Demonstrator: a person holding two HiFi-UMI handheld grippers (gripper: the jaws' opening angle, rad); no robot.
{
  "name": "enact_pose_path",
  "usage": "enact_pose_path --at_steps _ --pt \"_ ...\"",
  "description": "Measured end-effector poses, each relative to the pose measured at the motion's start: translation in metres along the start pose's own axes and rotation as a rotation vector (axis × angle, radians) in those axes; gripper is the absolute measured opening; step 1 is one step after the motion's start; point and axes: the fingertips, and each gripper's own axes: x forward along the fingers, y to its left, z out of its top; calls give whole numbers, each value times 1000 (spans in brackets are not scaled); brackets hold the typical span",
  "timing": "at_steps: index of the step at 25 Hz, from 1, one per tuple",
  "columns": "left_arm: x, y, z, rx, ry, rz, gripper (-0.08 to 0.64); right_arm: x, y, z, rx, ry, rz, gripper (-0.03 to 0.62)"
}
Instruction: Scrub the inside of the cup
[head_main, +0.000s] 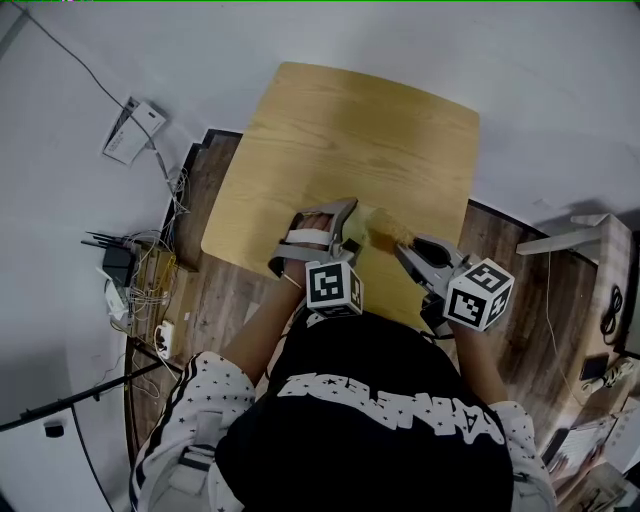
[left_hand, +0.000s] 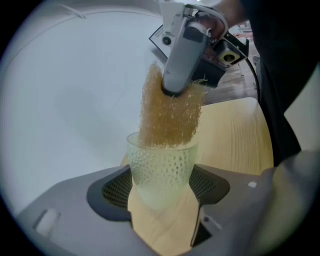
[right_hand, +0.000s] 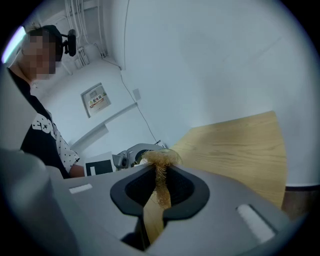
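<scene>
head view: steeply down, far | gripper views: close, facing each other | all share table (head_main: 350, 130)

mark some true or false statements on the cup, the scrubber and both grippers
1. The left gripper is shut on the cup. True.
2. The right gripper holds nothing. False: its jaws pinch the scrubber.
3. The scrubber's lower end reaches the cup's mouth. True.
4. The cup is opaque black. False: it is translucent and dimpled.
</scene>
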Motion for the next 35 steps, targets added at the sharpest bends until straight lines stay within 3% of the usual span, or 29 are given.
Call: enact_pose_path --at_steps 11,35 --pt "26 -8 -2 -224 -53 -100 357 -35 -30 17 51 -119 -146 61" --pt "75 -24 10 -335 -133 -256 357 -47 -58 10 135 -168 -269 61"
